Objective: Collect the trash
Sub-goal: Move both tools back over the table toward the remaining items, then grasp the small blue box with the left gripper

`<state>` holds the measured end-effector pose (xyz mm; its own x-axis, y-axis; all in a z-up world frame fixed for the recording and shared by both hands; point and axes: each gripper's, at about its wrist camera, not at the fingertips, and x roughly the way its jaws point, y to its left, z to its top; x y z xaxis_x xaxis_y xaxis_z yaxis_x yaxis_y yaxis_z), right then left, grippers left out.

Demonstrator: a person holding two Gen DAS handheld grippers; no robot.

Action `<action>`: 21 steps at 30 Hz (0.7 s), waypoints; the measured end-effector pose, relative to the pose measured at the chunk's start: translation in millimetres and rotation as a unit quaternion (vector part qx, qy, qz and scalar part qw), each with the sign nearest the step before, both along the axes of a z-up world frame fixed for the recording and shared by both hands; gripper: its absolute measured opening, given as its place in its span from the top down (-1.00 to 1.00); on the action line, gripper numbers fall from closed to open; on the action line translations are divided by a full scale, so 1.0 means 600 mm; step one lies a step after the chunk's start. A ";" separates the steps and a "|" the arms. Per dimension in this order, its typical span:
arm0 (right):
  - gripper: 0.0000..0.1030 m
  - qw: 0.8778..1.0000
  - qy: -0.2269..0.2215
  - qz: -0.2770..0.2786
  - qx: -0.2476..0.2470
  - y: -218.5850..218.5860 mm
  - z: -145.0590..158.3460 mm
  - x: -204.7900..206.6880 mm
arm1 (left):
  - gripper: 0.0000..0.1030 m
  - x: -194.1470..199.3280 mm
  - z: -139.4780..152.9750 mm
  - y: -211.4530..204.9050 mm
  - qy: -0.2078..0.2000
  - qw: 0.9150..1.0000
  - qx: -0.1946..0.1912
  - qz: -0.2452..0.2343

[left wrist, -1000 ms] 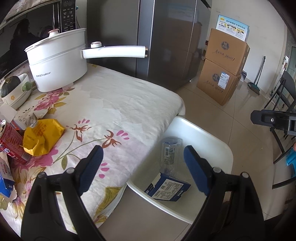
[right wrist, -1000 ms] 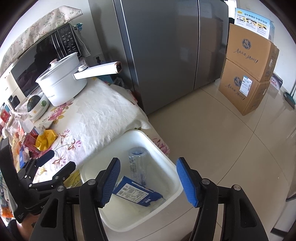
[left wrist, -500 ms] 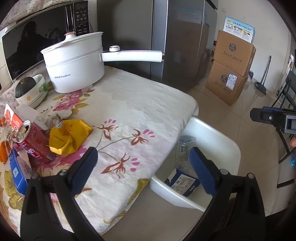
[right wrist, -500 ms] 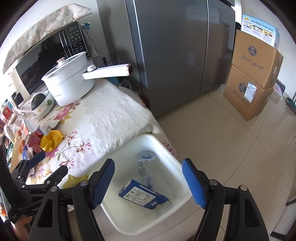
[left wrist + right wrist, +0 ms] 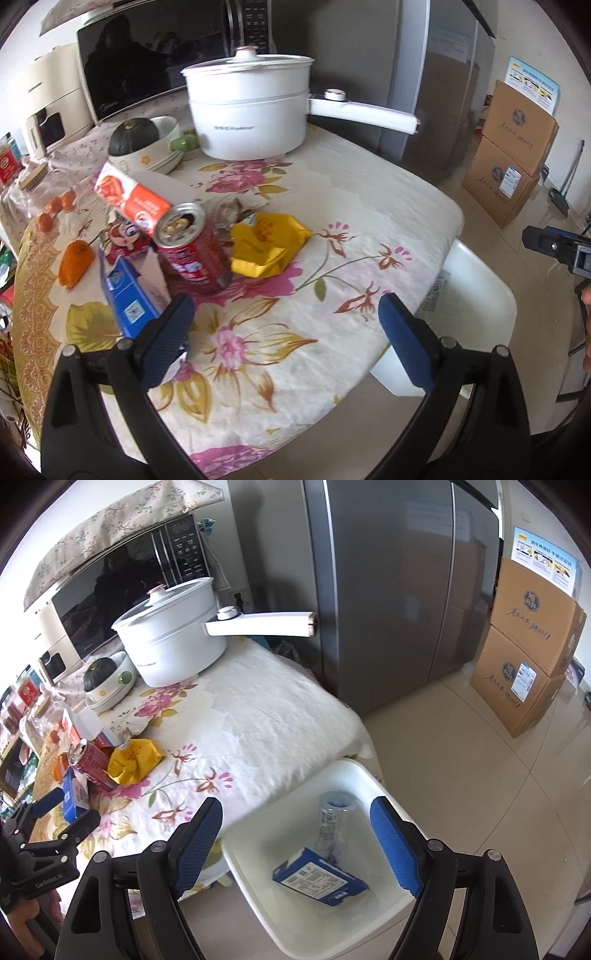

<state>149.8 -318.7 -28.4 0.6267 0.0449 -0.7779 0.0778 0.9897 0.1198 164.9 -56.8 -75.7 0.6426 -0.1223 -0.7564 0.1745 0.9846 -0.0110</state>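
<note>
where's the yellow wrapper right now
The yellow wrapper lies on the floral tablecloth, left of centre in the left wrist view, touching the tipped red can on its left.
</note>
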 end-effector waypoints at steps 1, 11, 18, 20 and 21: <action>-0.63 1.000 0.000 0.003 0.003 0.010 0.000 0.004 | -0.93 0.002 -0.001 0.015 0.006 1.000 -0.006 0.012; -0.64 0.999 0.009 0.042 0.015 0.113 -0.013 0.038 | -0.93 0.031 -0.018 0.147 0.050 0.992 -0.064 0.101; -0.65 0.998 0.013 0.062 0.012 0.165 -0.026 0.053 | -0.93 0.059 -0.056 0.215 0.094 0.979 -0.115 0.140; -0.65 0.998 0.015 0.066 0.009 0.176 -0.029 0.057 | -0.93 0.066 -0.070 0.225 0.109 0.976 -0.124 0.145; -0.65 0.998 0.016 0.068 0.007 0.180 -0.031 0.058 | -0.93 0.069 -0.079 0.228 0.118 0.974 -0.128 0.147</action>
